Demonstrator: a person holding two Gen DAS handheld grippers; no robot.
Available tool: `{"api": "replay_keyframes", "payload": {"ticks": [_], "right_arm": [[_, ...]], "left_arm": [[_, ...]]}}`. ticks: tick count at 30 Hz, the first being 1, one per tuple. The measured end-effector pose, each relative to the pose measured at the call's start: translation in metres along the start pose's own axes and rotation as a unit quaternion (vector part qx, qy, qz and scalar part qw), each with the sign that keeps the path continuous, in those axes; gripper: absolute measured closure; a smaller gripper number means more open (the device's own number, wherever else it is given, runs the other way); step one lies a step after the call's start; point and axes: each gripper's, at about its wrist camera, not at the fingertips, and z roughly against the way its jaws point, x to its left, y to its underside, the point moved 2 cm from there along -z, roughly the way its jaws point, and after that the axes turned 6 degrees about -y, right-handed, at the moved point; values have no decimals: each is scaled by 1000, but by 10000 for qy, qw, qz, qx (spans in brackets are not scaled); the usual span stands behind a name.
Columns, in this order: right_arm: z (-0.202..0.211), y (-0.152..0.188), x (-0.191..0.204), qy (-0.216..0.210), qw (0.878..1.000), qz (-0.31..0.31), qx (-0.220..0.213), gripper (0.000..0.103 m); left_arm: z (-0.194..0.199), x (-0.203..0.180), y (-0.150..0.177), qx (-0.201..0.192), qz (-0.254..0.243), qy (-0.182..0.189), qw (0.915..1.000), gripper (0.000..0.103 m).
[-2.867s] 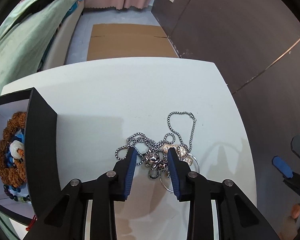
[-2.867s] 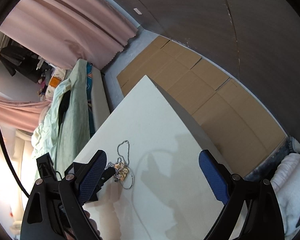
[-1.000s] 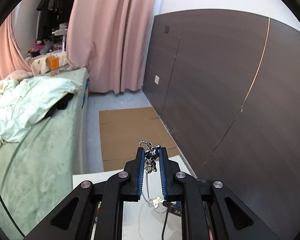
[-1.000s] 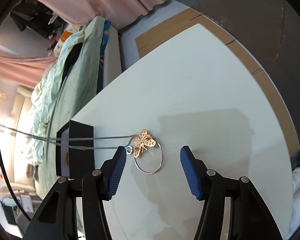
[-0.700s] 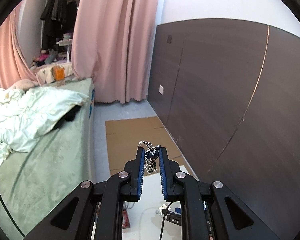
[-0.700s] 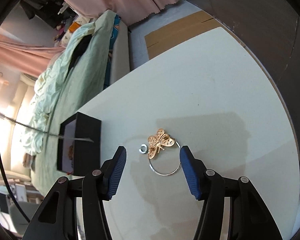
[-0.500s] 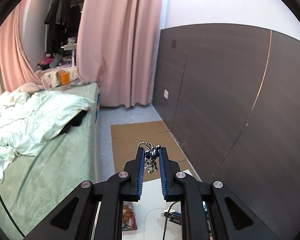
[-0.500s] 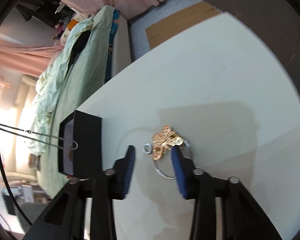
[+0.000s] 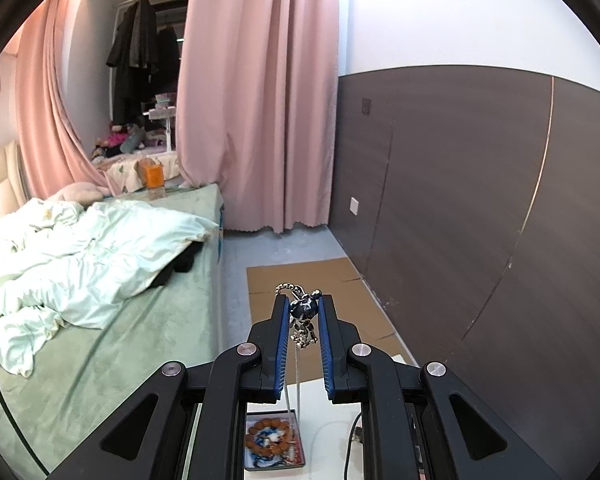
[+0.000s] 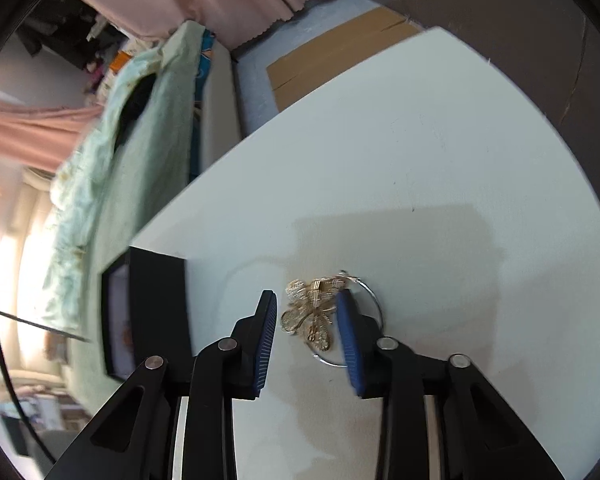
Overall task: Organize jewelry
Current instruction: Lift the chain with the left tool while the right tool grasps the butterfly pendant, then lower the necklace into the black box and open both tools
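Note:
My left gripper (image 9: 303, 306) is shut on a silver chain necklace with a dark blue figure pendant (image 9: 303, 311), held high above the table; its chain hangs down between the fingers toward the open jewelry box (image 9: 274, 446), which holds a brown bead bracelet. My right gripper (image 10: 307, 307) is open and low over the white table (image 10: 420, 152), its fingers on either side of a gold butterfly brooch (image 10: 310, 312) that lies on a thin silver hoop (image 10: 374, 300). The black box also shows in the right wrist view (image 10: 156, 308).
A bed with a green cover and white duvet (image 9: 80, 264) stands left of the table. Pink curtains (image 9: 260, 100) hang behind. Cardboard (image 9: 312, 280) lies on the floor beside a dark wall panel (image 9: 480, 200). A black cable (image 9: 350, 440) lies near the box.
My left gripper has lifted the necklace off the pile and up over the box. My right gripper has come down and narrowed around the butterfly brooch.

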Motion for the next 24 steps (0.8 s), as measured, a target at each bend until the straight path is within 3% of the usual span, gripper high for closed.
{"api": "replay_keyframes", "payload": {"ticks": [1,10,24], "right_arm": [[0,-1,-1,4,10000,2,-41,90],[14,0,-5,-459,9989,-86,-73,91],[52,13,32,-1325,9897,234,-498,91]], "left_arm": [[-1,1,0,2,3,-15,10000,88],[-19,20,10,155,128,-115,9997,88],[-52,42,41,496,297,-20,9983,88]]}}
